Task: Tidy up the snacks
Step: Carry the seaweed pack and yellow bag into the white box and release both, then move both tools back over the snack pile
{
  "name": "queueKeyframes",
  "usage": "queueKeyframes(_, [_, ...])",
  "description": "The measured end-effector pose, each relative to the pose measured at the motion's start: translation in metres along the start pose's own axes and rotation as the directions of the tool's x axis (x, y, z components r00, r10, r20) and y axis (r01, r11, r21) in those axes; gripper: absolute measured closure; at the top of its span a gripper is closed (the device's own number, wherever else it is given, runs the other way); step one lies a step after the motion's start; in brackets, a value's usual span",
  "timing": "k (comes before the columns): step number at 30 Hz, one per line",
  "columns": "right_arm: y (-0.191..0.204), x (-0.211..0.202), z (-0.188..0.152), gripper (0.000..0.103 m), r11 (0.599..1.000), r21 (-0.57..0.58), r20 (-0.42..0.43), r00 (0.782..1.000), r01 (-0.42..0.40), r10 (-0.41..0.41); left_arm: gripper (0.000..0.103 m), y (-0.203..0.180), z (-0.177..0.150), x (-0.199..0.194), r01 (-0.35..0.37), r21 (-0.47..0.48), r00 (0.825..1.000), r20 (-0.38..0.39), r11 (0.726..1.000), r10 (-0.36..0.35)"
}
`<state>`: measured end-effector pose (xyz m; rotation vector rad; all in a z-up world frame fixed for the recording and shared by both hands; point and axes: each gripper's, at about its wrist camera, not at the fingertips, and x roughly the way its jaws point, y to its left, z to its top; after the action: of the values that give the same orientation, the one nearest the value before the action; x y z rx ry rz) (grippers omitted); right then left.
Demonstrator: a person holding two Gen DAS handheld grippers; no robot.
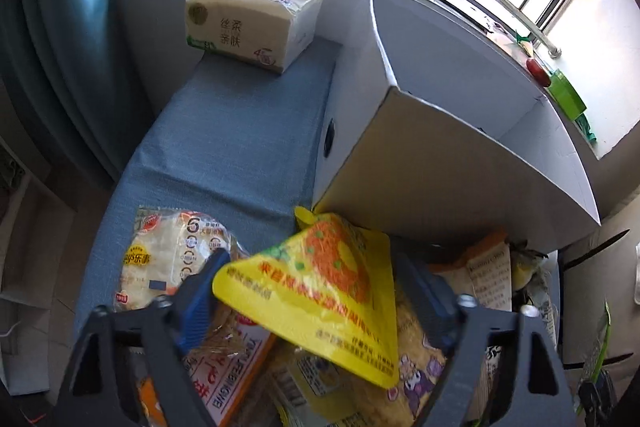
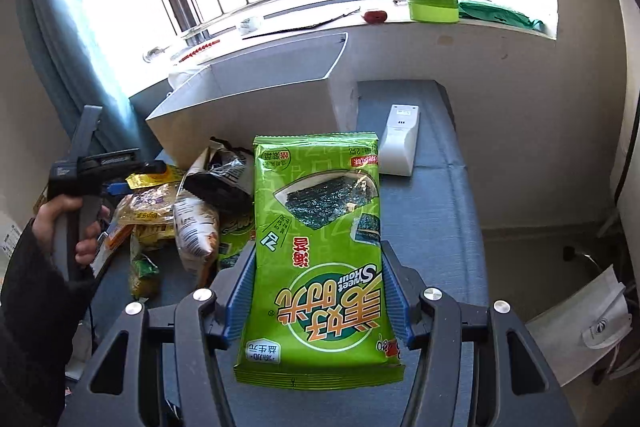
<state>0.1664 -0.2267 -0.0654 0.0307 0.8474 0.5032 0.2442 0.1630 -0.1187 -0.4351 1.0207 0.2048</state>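
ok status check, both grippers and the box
Left gripper shut on yellow packet. Right gripper shut on green seaweed pack. White box open ahead, path unobstructed.

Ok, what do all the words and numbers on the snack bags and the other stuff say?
"Sweet Shour" and "美好时光": green seaweed pack in the right hand-held gripper, upside down.
"丝柔亲肤": tissue pack.
"乐事" and "6": pale chip bag.
Yellow pouch in the left hand-held gripper: print too blurred.
White device: print too small.
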Motion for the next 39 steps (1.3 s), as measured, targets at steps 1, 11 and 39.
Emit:
queueKeyframes(1, [0.003,0.001,0.001,0.041,1.0,-0.008,-0.002,1.0,0.0,0.0,0.042,0.001,0.002,0.004,0.006,-0.006,1.0,-0.019,1.0,-0.006])
queueKeyframes(11, [0.019,-0.007,0.018,0.041,0.998,-0.026,0.039,0.998,-0.05,0.051,0.072,-0.008,-0.044,-0.065,0.167,0.09,0.976,0.129,0.982,-0.178])
queueKeyframes(39, [0.05,0.083,0.206,0.0,0.997,-0.078,0.158,0.987,-0.012,0.024,0.0,-0.102,0.07,-0.123,0.034,0.308,0.895,0.413,0.951,-0.166])
